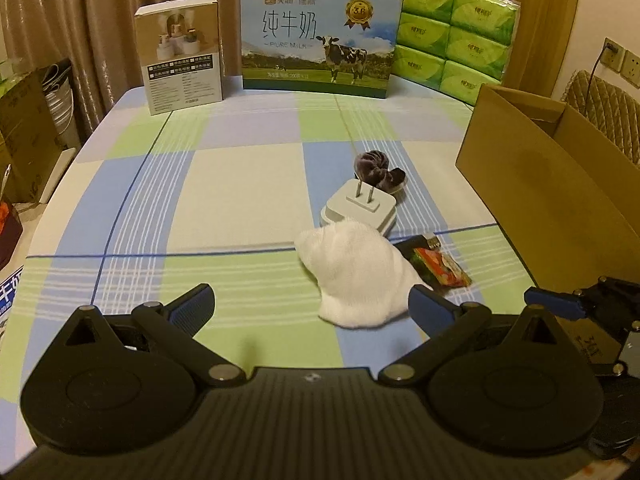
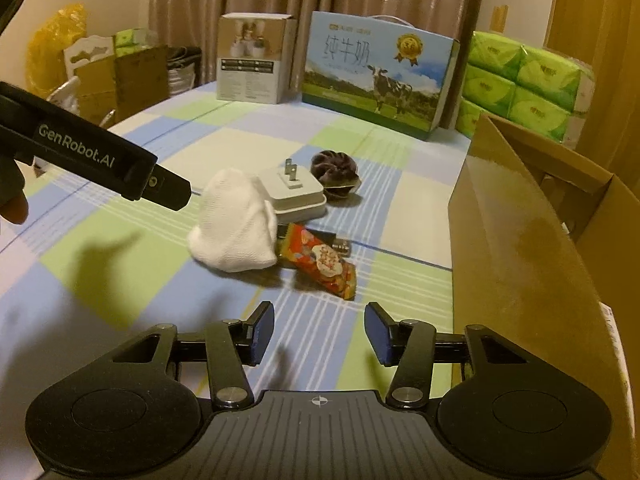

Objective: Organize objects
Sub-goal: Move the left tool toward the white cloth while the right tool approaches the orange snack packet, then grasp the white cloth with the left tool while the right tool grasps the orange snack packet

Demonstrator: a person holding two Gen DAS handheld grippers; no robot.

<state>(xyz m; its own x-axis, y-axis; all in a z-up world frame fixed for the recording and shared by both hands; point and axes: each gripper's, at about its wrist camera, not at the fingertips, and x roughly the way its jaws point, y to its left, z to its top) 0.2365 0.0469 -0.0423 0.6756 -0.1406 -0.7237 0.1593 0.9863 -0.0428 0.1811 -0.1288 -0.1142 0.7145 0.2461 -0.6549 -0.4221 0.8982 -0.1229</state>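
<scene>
A small pile lies on the checked cloth: a white sock (image 1: 356, 276) (image 2: 234, 224), a white plug adapter (image 1: 360, 206) (image 2: 294, 196) with prongs up, a dark purple scrunchie (image 1: 378, 170) (image 2: 336, 172), and a red snack packet (image 1: 440, 266) (image 2: 322, 262) over a small dark item. My left gripper (image 1: 312, 304) is open and empty, just short of the sock. My right gripper (image 2: 318, 334) is open and empty, short of the snack packet; it also shows at the right edge of the left wrist view (image 1: 560, 304).
An open cardboard box (image 1: 552, 184) (image 2: 532, 240) stands at the table's right side. At the back stand a small product box (image 1: 180, 54), a milk carton case (image 1: 320, 40) and green tissue packs (image 1: 452, 36). Boxes and bags crowd the floor at left.
</scene>
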